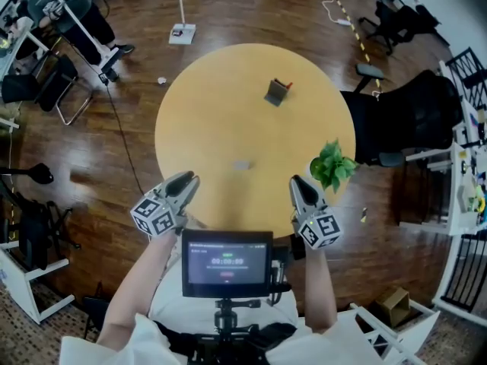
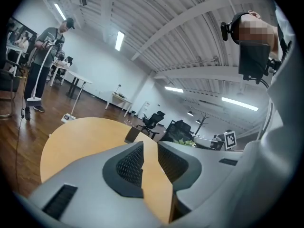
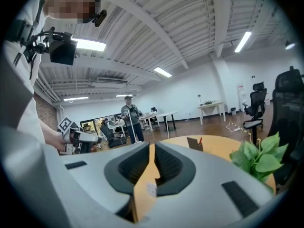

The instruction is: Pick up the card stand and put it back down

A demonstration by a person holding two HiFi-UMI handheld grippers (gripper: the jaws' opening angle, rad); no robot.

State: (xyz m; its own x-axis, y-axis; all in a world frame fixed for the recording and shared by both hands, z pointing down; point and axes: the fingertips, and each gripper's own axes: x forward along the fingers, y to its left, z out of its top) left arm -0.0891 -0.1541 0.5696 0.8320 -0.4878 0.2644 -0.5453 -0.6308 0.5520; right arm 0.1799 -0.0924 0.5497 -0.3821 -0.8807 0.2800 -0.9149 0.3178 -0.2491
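The card stand [image 1: 277, 92] is a small dark grey wedge with a red bit on top. It stands upright on the far half of the round yellow table [image 1: 205, 105], and shows far ahead in both gripper views [image 2: 132, 135] [image 3: 194, 143]. Both grippers hover at the table's near edge, well short of the stand. My left gripper [image 1: 190, 179] [image 2: 150, 146] has its jaws a little apart with nothing between them. My right gripper [image 1: 297, 182] [image 3: 152, 146] shows only a narrow slit between its jaws and holds nothing. Mid-table lies a small pale slip [image 1: 242, 164].
A green potted plant [image 1: 332, 166] [image 3: 259, 158] stands at the table's right edge, just beyond my right gripper. Black office chairs [image 1: 411, 120] crowd the right side. A person [image 1: 68, 14] stands far left on the wooden floor. A white floor stand [image 1: 183, 33] is behind the table.
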